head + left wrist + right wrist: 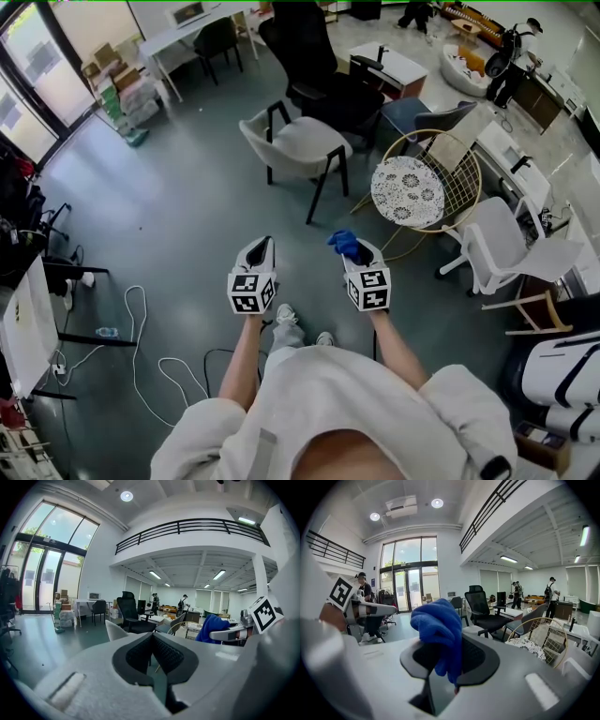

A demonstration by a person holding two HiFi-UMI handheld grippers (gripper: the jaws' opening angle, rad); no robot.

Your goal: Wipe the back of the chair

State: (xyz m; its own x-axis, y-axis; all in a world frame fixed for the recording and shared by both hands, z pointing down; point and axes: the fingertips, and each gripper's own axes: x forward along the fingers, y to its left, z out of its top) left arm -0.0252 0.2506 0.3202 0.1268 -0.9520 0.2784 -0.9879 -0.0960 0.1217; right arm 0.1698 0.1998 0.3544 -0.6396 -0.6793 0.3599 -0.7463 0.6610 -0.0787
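blue cloth [438,625] is pinched between the right gripper's [354,249] jaws and bunches up above them. the left gripper [152,635] has its jaws closed together on nothing. a pale grey chair [298,141] with black legs stands ahead of both sets of jaws, well apart from them.

— What is carried by the floor [187,216]?
— A grey chair [298,143], a black office chair [323,70] and a gold wire chair [417,187] are stood on it; white cables [144,314] are strewn at the left.
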